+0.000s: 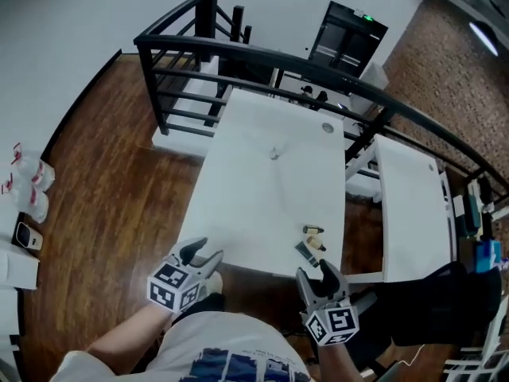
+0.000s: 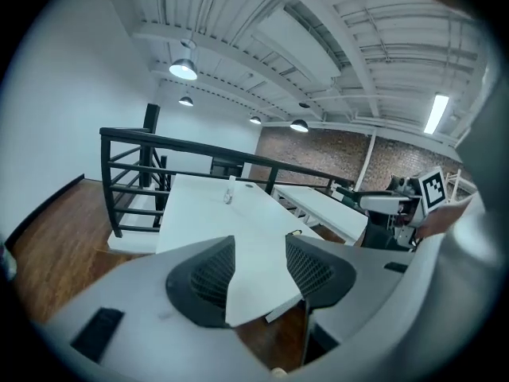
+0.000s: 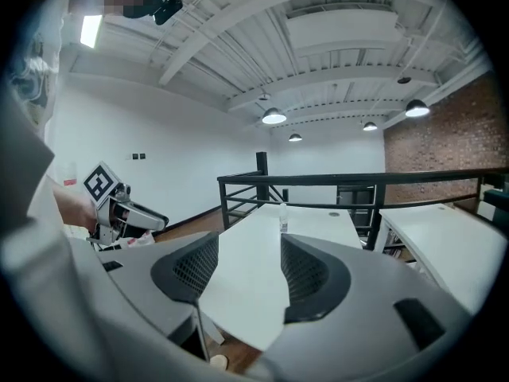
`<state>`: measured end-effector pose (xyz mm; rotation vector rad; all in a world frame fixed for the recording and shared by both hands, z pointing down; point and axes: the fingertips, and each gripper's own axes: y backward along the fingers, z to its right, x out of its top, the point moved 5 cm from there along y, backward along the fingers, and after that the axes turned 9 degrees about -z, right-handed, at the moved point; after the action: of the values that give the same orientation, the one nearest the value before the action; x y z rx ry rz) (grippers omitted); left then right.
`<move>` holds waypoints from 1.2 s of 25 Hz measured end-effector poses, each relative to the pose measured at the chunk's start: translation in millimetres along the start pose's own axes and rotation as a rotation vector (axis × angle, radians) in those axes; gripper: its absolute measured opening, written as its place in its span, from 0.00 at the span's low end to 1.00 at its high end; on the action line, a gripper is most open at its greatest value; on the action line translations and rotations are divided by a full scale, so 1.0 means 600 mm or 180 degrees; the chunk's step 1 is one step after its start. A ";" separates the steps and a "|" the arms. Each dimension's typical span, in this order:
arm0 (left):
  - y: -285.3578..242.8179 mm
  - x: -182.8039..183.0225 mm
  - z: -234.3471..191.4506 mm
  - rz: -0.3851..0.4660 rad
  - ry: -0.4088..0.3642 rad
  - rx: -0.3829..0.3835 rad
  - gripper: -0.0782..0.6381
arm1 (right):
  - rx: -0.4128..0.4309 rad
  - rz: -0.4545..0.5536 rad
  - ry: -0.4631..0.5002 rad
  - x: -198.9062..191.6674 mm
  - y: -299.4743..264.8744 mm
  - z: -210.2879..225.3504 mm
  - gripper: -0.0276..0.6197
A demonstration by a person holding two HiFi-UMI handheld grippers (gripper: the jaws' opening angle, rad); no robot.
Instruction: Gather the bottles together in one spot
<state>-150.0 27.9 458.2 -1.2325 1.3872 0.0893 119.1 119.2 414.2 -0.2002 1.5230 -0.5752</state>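
The white bench (image 1: 262,189) carries the bottles well apart, so gathering appears not yet started: the upright bottle (image 1: 274,152) stands near the far middle, and the small bottle (image 1: 314,231) appears to lie near the near right edge. The left gripper (image 1: 202,253) and right gripper (image 1: 318,273) are held at the near edge, pointing forward along the bench. Both have their fingers parted and empty, probably staged for a first reach, and the right is nearer the small bottle.

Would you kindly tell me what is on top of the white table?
An upright bottle stands mid-way along the table; lying bottles cluster by its near right edge. The right tongs cover part of that near edge, so anything there is hidden.
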 end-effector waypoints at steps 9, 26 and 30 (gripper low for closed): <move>0.093 -0.056 0.150 -0.0041 0.0017 0.0222 0.40 | -0.0151 -0.0140 -0.0139 -0.118 0.178 -0.010 0.45; 0.115 -0.125 0.232 -0.0077 0.0186 0.0125 0.40 | -0.0044 -0.0380 -0.0042 -0.182 0.229 -0.011 0.45; 0.093 -0.116 0.218 -0.0143 0.0139 0.0133 0.40 | -0.0011 -0.0682 0.0226 -0.193 0.190 0.013 0.45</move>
<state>-119.5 182.4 441.3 -1.2366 1.3916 0.0022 158.8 269.0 462.8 -0.3515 1.5820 -0.7563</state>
